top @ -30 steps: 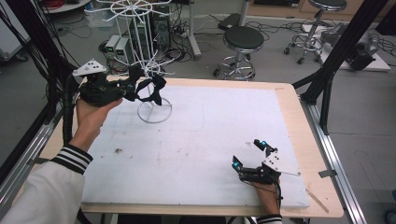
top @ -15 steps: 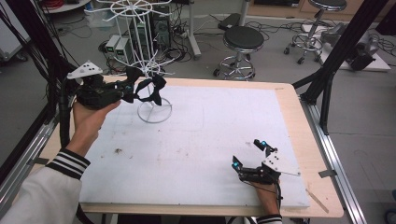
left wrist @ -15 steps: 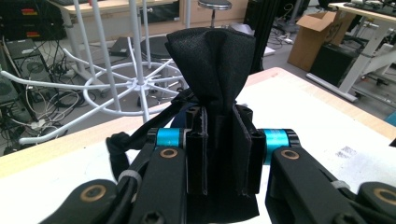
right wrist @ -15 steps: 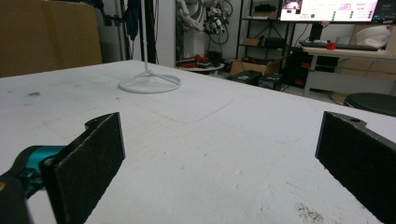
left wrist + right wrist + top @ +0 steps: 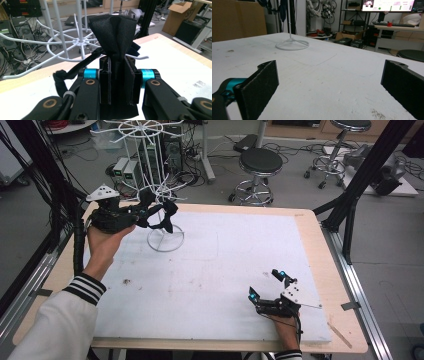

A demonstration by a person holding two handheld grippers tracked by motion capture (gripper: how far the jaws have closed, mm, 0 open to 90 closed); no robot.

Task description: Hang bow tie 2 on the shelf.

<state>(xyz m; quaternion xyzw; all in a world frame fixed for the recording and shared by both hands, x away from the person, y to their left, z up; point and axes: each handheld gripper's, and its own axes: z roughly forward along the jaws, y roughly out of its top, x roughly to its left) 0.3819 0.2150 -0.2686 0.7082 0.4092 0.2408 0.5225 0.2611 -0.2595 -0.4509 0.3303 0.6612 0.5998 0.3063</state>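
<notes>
My left gripper [image 5: 159, 216] is raised over the table's far left corner, shut on a bunched black fabric piece [image 5: 168, 214] with a black strap hanging from it. It holds the fabric right beside the white wire rack stand [image 5: 165, 241], level with the rack's lower ring of arms. In the left gripper view the fabric [image 5: 113, 30] rises from between the pads of the left gripper [image 5: 119, 67], with the rack's ring [image 5: 65, 46] just behind. My right gripper [image 5: 265, 283] rests on the white mat near the front right, open and holding nothing. In its own view the right gripper [image 5: 329, 82] faces the stand's base [image 5: 292, 45].
A white mat [image 5: 225, 265] covers the wooden table [image 5: 312, 227]. Black frame posts [image 5: 360, 180] stand at the right and left sides. Stools [image 5: 260, 162] and computer boxes [image 5: 125, 170] sit on the floor behind the far edge.
The left gripper with the fabric has swayed slightly beside the rack. The right gripper has stayed put.
</notes>
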